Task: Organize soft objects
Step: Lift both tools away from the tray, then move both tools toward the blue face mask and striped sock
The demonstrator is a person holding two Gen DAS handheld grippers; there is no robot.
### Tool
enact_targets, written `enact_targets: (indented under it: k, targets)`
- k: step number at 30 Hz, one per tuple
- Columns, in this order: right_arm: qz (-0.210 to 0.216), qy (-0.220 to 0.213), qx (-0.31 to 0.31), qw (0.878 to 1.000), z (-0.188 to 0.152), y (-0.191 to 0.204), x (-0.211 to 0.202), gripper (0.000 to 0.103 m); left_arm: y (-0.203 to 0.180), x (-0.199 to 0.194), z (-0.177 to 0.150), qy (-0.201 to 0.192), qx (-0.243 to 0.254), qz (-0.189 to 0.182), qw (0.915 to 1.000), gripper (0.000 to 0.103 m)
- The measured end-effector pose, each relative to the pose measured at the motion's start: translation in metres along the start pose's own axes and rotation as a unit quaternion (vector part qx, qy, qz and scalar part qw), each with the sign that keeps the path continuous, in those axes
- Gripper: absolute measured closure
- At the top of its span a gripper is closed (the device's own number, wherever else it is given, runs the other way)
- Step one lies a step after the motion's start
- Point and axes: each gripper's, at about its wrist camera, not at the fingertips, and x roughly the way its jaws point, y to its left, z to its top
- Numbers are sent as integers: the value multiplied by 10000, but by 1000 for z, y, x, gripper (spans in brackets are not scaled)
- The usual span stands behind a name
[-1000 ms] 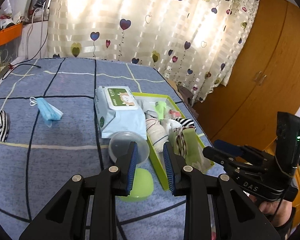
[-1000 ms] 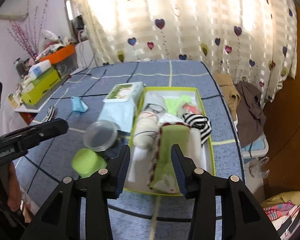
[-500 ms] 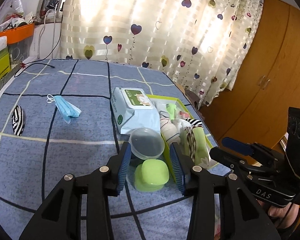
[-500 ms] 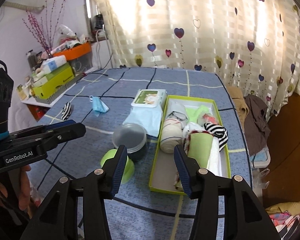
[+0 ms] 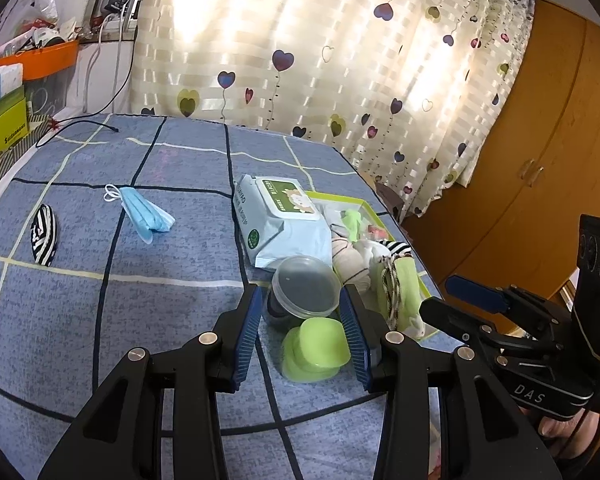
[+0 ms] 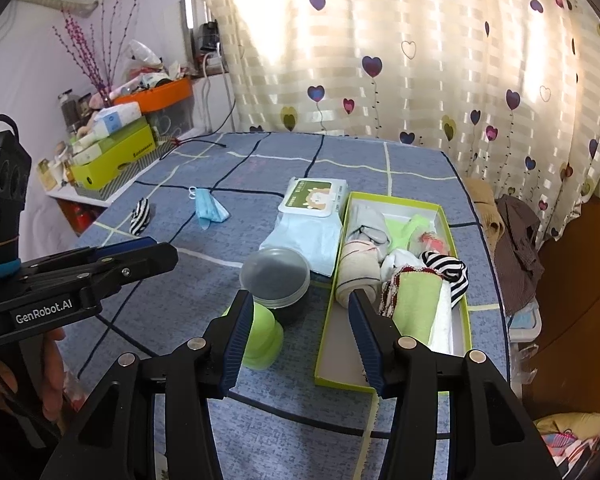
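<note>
Both grippers empty above the blue checked bed (image 5: 172,304): left gripper (image 5: 302,330) jaws apart, right gripper (image 6: 300,334) jaws apart. Rolled socks and cloths (image 6: 384,260) sit packed in the green box (image 6: 466,320). Striped sock (image 5: 44,234) and blue face mask (image 5: 144,214) lie loose, well apart from the box.

Box (image 6: 458,312): rolled socks (image 6: 358,266) inside. Wipes pack (image 6: 312,210) left of it; lidded tub (image 6: 276,276) before pack; mask (image 6: 210,208) farther left.
</note>
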Motion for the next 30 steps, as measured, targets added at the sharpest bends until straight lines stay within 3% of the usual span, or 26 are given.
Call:
enact_targets:
  k: [30]
  targets:
    - [350,156,-518,9979,25,44,35,53,51,-2,2,-35,-410,335,9986,61]
